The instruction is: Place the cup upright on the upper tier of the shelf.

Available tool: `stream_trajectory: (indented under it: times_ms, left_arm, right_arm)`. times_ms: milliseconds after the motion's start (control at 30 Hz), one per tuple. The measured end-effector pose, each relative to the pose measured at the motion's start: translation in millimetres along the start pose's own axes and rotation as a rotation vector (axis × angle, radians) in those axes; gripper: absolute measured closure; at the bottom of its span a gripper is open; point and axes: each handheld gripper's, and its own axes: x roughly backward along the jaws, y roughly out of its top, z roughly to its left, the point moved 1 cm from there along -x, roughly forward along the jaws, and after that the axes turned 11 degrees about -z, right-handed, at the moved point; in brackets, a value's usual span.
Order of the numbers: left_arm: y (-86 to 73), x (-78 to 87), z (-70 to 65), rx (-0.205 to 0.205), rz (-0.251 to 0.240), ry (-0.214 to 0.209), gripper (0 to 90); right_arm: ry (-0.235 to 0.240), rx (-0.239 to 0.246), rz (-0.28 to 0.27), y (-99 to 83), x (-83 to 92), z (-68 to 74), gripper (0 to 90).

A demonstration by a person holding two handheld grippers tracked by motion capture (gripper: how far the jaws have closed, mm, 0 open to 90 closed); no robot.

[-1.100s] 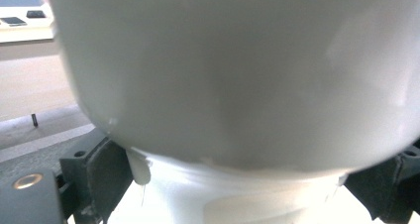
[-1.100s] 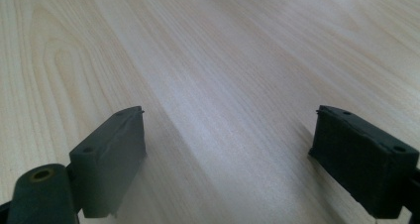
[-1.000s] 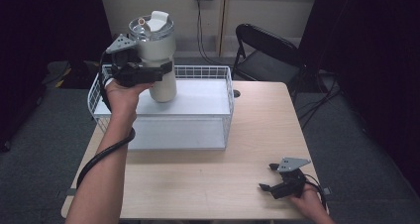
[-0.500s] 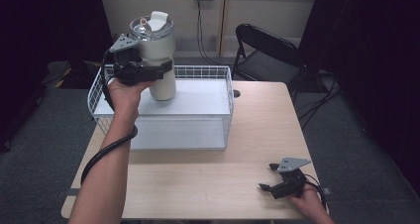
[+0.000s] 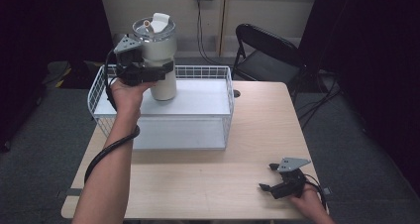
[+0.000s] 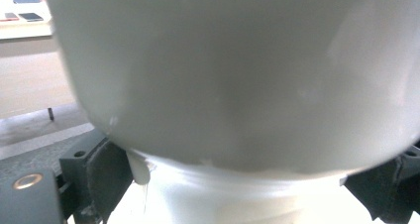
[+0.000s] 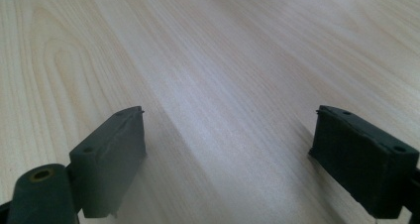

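Observation:
A tall cream tumbler [image 5: 161, 50] with a clear lid and a white flip tab is held upright above the white wire basket [image 5: 218, 127]. My left gripper [image 5: 153, 73] is shut on its body, the black jaws clamping each side just under the wide upper part. Up close in the left gripper view the tumbler [image 6: 233, 75] swells out over the narrower base, with a jaw on either side. My right gripper [image 5: 267, 184] rests low near the table's front right edge, open, its jaws [image 7: 228, 159] wide apart over bare wood.
The basket stands on the back left of the light wooden table [image 5: 257, 115] and has a white sheet as floor. A black folding chair [image 5: 267, 53] stands behind the table. A cable [image 5: 106, 152] trails down along the left forearm.
The left gripper and tumbler have shifted slightly. The right gripper stays where it was.

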Motion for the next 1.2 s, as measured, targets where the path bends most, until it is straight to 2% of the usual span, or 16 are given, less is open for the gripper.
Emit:
stream_trajectory:
  times_ms: [400,667,833,1000,1033,1200]
  left_arm:
    - [-8.1,-5.3,-1.5,0.003,0.013,0.010,9.2]
    - [-9.7,-5.7,-1.7,-0.008,0.014,0.000,9.2]
    - [-11.0,-4.4,-0.4,-0.001,0.008,-0.003,9.1]
    - [-13.1,-1.3,0.2,-0.011,-0.001,-0.013,9.0]
    - [-14.2,-0.3,-0.3,-0.025,-0.004,-0.020,9.0]
    - [-16.0,2.5,-0.7,-0.029,-0.010,-0.026,8.9]
  right_arm:
    - [0.000,0.000,0.000,0.0,0.0,0.0,12.6]
    - [0.001,-0.002,0.001,0.0,0.0,0.1,12.6]
    - [0.000,0.000,0.000,0.0,0.0,0.0,12.6]
    - [0.000,0.000,0.000,0.0,0.0,0.1,12.6]
    - [0.000,-0.002,0.001,0.0,0.0,0.2,12.6]
    - [-0.001,-0.002,0.000,0.0,-0.1,0.3,12.6]
